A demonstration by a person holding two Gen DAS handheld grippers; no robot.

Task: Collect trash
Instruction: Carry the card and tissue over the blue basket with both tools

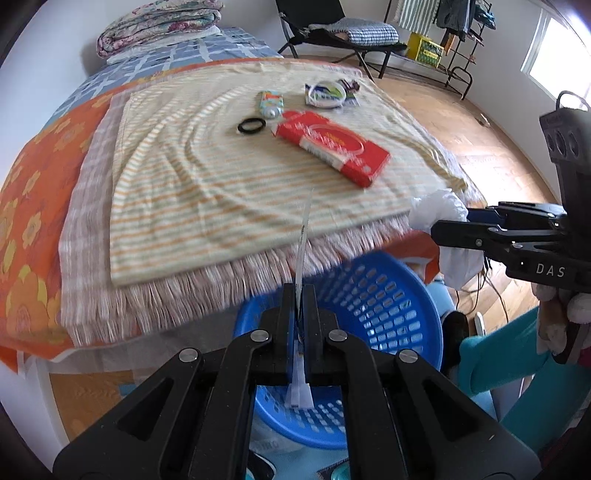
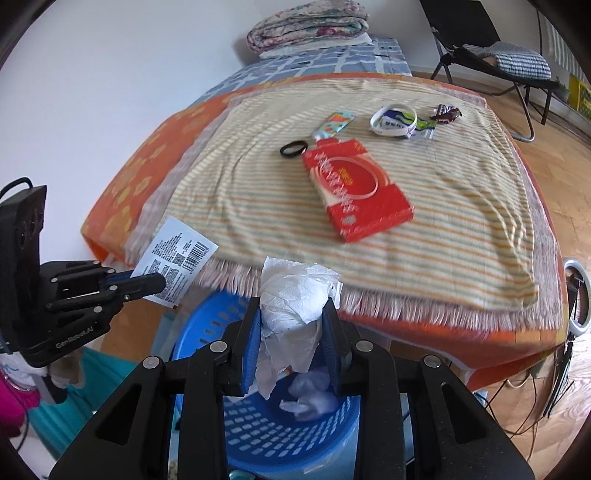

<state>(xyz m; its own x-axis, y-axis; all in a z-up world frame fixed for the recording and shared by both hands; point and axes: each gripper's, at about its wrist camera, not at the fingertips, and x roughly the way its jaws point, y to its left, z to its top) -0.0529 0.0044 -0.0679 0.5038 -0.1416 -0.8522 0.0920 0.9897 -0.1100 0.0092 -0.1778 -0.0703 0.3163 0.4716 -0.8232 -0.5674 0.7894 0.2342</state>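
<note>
Covering the bed is a striped yellow cloth, lying over a fringed checked blanket and an orange floral sheet. Sitting on the cloth is a red carton; just beyond its far end are lying a black ring and a small patterned tube, and farther right a white wristband is resting on small wrappers. At the far end of the bed a folded floral quilt is lying against the white wall. On the right, wooden flooring is running back to a black folding chair and, in the left wrist view, a clothes rack by a bright window.

Standing on the floor below the near edge of the bed is a blue perforated basket, with pale crumpled scraps already lying inside. The left gripper is clenching a flat white printed label edge-on, holding it over the basket's left side. The right gripper is grasping a crumpled white tissue, which is hanging directly above the basket's opening.
</note>
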